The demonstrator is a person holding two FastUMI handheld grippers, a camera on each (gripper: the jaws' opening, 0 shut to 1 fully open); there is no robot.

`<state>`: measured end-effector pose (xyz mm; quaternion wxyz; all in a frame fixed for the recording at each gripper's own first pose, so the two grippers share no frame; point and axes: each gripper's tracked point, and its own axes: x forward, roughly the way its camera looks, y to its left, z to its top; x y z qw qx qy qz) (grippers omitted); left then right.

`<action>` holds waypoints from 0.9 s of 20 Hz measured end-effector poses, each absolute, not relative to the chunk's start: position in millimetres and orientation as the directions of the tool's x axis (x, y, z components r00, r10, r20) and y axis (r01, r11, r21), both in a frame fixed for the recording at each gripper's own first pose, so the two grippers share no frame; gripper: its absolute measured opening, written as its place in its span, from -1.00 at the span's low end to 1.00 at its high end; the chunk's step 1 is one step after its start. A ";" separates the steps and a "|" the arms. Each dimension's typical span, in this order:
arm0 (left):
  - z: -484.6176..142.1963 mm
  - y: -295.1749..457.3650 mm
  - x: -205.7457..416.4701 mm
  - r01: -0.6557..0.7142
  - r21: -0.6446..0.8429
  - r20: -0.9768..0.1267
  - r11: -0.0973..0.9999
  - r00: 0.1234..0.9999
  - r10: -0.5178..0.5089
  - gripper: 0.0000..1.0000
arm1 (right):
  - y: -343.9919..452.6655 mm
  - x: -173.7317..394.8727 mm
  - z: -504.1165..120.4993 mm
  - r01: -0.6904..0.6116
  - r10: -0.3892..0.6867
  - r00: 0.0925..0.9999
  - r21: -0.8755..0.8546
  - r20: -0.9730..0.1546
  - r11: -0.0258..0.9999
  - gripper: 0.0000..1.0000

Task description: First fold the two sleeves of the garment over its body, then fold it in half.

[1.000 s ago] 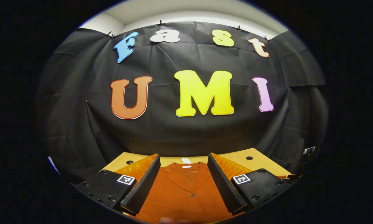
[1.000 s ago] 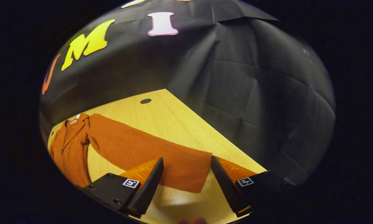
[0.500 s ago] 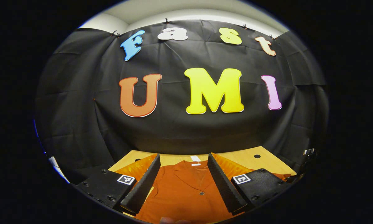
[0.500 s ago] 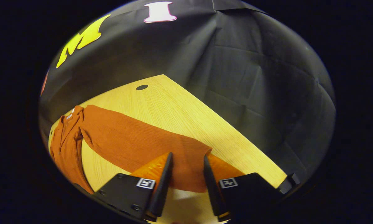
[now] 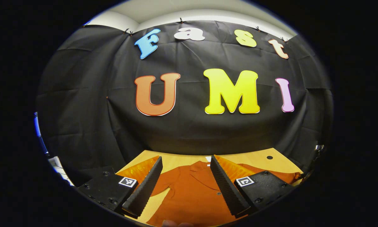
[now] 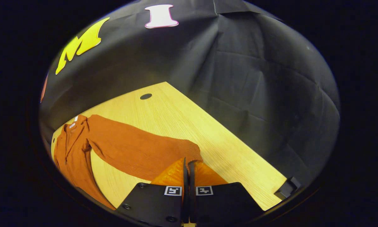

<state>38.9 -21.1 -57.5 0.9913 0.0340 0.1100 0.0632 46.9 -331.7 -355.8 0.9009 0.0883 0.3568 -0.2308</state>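
Note:
A rust-orange garment (image 6: pixel 72 154) with a collar and buttons lies flat on the wooden table (image 6: pixel 176 116). One long sleeve (image 6: pixel 135 149) stretches out across the table toward me in the right gripper view. My right gripper (image 6: pixel 186 164) is shut on the cuff end of that sleeve, its black fingers pressed together with cloth between them. In the left gripper view the garment's body (image 5: pixel 189 192) lies below my left gripper (image 5: pixel 186 170), which hangs open above the collar area, nothing between its fingers.
The table has round cable holes (image 6: pixel 146 96) (image 5: pixel 269 157) near its far edge. Black cloth walls stand close behind and to the right of the table. A small dark block (image 6: pixel 288 187) sits at the table's right edge.
My right gripper went from wide open around the sleeve cuff to shut on it, and the cuff has bunched slightly. The left gripper drifted left over the garment, staying open.

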 end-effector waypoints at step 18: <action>-52.7 143.0 3.6 -0.274 -0.014 -0.198 0.962 0.943 0.266 0.96 | 2.5 268.6 -155.4 0.023 0.038 0.876 0.121 -0.480 0.992 -0.98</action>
